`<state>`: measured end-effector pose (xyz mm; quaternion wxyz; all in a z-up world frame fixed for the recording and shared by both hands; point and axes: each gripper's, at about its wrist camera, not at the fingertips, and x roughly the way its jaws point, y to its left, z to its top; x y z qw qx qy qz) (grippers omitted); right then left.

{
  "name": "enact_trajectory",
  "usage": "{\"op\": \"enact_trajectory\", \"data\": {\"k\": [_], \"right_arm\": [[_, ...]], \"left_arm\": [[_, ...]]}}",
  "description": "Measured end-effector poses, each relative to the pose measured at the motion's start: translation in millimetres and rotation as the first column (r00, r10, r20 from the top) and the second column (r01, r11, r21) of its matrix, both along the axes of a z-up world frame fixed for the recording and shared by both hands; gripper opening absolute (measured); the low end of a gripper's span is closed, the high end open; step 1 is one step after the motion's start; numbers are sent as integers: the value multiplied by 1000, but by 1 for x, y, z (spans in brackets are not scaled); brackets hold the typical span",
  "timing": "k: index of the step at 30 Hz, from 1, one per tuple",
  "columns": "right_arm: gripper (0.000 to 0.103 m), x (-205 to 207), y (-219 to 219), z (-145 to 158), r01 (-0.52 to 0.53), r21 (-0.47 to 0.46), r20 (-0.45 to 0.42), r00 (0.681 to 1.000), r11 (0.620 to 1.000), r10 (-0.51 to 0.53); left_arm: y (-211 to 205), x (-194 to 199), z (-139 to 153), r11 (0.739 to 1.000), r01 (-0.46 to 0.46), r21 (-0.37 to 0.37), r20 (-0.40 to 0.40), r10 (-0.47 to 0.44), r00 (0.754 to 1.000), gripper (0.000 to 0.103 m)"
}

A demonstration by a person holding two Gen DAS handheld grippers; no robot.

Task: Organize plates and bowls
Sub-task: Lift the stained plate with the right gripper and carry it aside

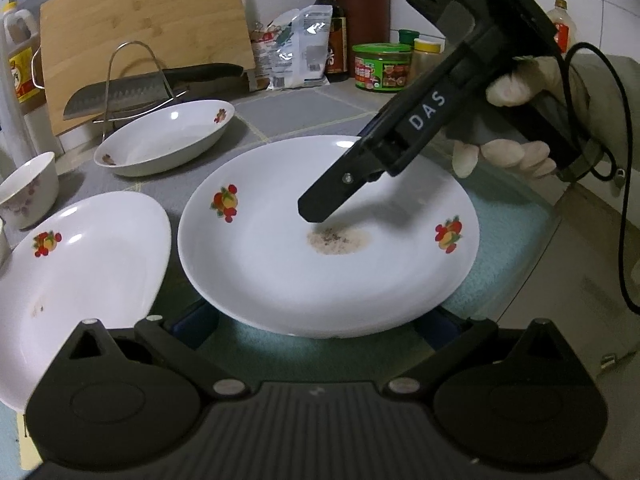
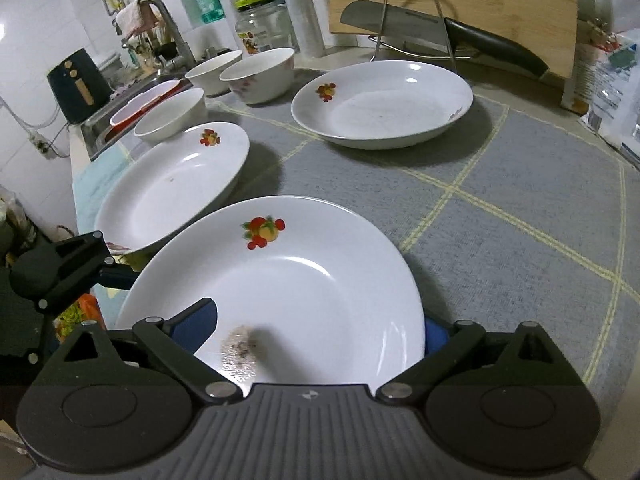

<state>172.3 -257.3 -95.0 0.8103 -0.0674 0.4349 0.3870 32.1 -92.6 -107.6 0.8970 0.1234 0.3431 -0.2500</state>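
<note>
A white plate with fruit prints and a crumb stain [image 1: 320,272] lies in front of me; it also shows in the right wrist view [image 2: 300,280]. My left gripper [image 1: 316,328] is open, its blue pads under the plate's near rim on either side. My right gripper [image 2: 320,332] is open around the plate's edge, one finger [image 1: 320,204] above the plate surface, the other below the rim. A second plate [image 1: 80,280] lies left of it and a third [image 1: 168,136] farther back. Three bowls [image 2: 256,74] stand near the sink.
A knife [image 2: 460,32] rests on a wire rack before a wooden cutting board [image 1: 140,28]. Bottles, a green tin [image 1: 382,66] and packets line the back wall. The sink [image 2: 132,100] and faucet are at the left in the right wrist view.
</note>
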Motion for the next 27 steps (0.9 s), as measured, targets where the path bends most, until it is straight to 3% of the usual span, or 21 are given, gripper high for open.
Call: {"op": "enact_trajectory", "data": {"k": [17, 27], "right_arm": [[95, -2, -15, 9, 15, 16, 12, 1000, 1000, -15], [95, 12, -46, 24, 92, 19, 64, 994, 996, -93]], "left_arm": [[-8, 6, 9, 1000, 18, 24, -2, -18, 1000, 102], [-34, 37, 18, 998, 63, 22, 20, -64, 998, 102]]}}
